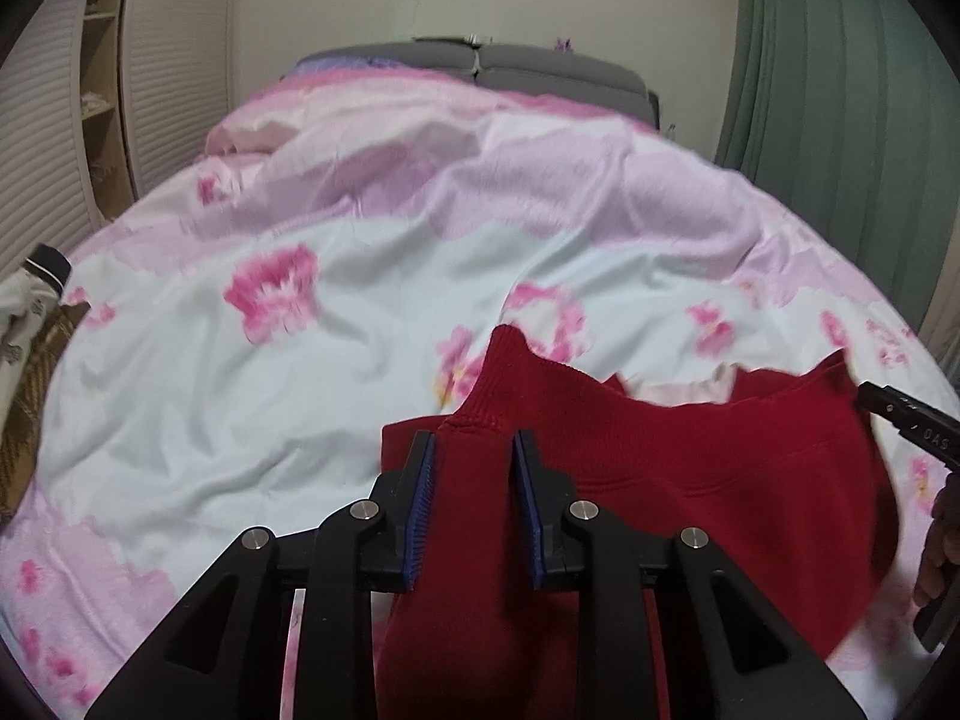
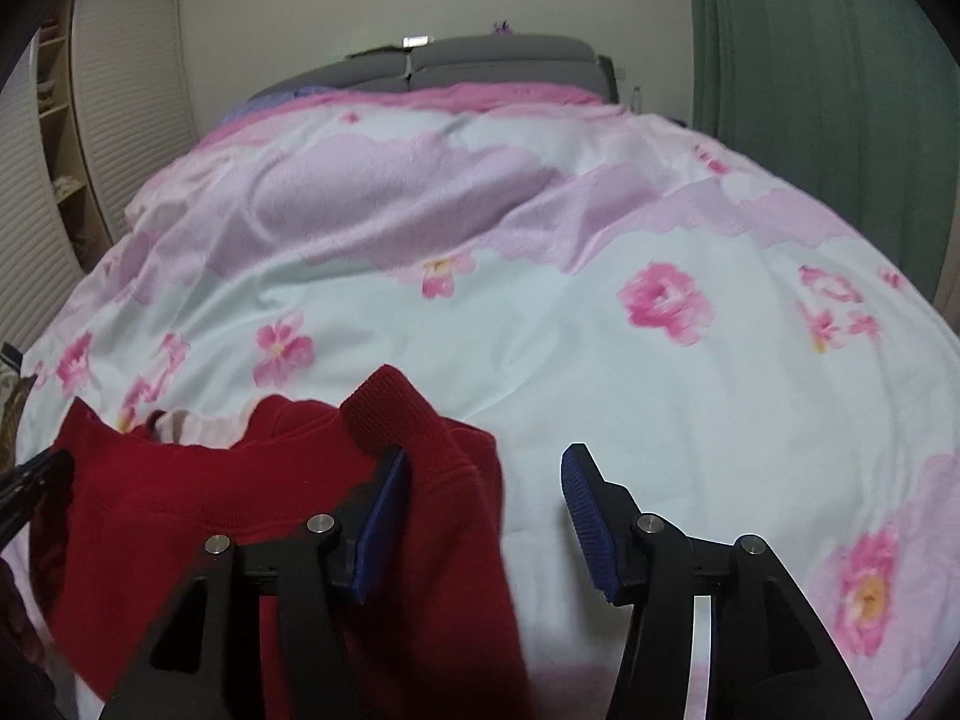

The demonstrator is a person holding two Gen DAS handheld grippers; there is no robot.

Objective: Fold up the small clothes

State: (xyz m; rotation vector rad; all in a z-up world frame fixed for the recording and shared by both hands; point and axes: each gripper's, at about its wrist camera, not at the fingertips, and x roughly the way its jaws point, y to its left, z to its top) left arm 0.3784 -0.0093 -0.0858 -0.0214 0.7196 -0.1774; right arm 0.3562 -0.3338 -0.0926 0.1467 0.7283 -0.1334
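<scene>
A small red knit sweater (image 1: 690, 480) lies on the floral bedspread (image 1: 300, 390), its neck opening facing away. In the left wrist view my left gripper (image 1: 474, 456) straddles its left sleeve, whose ribbed cuff (image 1: 504, 372) sticks up past the fingertips; the jaws stand a little apart with the sleeve between them. In the right wrist view the sweater (image 2: 240, 510) fills the lower left. My right gripper (image 2: 483, 474) is open wide; its left finger (image 2: 384, 498) lies against the right sleeve and cuff (image 2: 390, 402), its right finger over bare bedspread.
The bed runs away to a grey headboard (image 1: 540, 69). Louvred wardrobe doors (image 1: 36, 168) stand at the left and a green curtain (image 1: 840, 90) at the right. Other clothes (image 1: 30, 324) lie at the bed's left edge.
</scene>
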